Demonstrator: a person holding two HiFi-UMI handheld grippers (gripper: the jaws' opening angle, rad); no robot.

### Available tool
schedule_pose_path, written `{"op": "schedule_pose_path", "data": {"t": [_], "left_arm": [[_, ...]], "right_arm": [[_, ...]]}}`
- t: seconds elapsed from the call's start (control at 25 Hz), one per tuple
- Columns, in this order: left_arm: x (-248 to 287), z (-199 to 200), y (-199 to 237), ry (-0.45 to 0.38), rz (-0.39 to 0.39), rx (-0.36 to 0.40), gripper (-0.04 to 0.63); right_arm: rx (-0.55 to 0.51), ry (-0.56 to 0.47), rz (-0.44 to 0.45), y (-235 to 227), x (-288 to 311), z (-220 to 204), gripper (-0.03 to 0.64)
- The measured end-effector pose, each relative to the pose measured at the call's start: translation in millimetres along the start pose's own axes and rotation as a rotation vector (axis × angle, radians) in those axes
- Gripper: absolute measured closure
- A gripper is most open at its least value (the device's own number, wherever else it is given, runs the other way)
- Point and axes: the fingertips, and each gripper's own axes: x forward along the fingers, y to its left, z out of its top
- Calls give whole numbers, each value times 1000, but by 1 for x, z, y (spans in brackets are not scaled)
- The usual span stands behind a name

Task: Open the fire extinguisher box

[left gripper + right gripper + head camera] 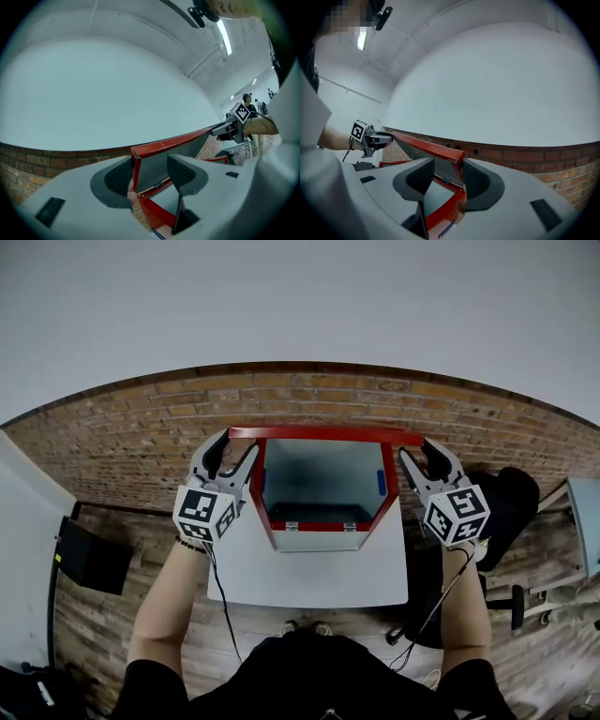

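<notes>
The red fire extinguisher box point(323, 538) stands on a white table point(309, 582) against the wall, its inside showing. Its red-framed lid point(323, 434) is swung up, the top edge level. My left gripper point(230, 454) is at the lid's left corner and my right gripper point(427, 457) at its right corner. In the left gripper view the open gripper point(150, 171) straddles the lid point(173, 140), whose red edge lies against the left pad point(119, 176). In the right gripper view the open gripper point(443, 173) straddles the lid point(426, 145), the corner next to the right pad point(476, 178).
A brick strip point(122, 442) runs along the wall's foot above a wooden floor. A black flat object point(89, 559) lies left of the table, a black chair point(511, 502) stands to the right. Cables point(225, 610) hang from both grippers.
</notes>
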Motion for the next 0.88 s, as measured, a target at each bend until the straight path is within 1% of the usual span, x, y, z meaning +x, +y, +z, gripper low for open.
{"op": "schedule_pose_path", "data": {"t": [0.12, 0.32, 0.48, 0.68, 0.88], "left_arm": [[7, 4, 6, -1, 18, 20, 330], [21, 11, 23, -7, 78, 22, 400], [32, 17, 34, -11, 107, 30, 433], [44, 20, 48, -18, 143, 28, 492], [61, 23, 59, -6, 146, 10, 495]], "right_arm": [[-18, -13, -33, -10, 6, 5, 451], [-37, -21, -84, -27, 19, 16, 510], [-48, -27, -108, -37, 28, 23, 536], [-47, -33, -122, -47, 41, 30, 546], [-30, -32, -128, -58, 57, 36, 549]]}}
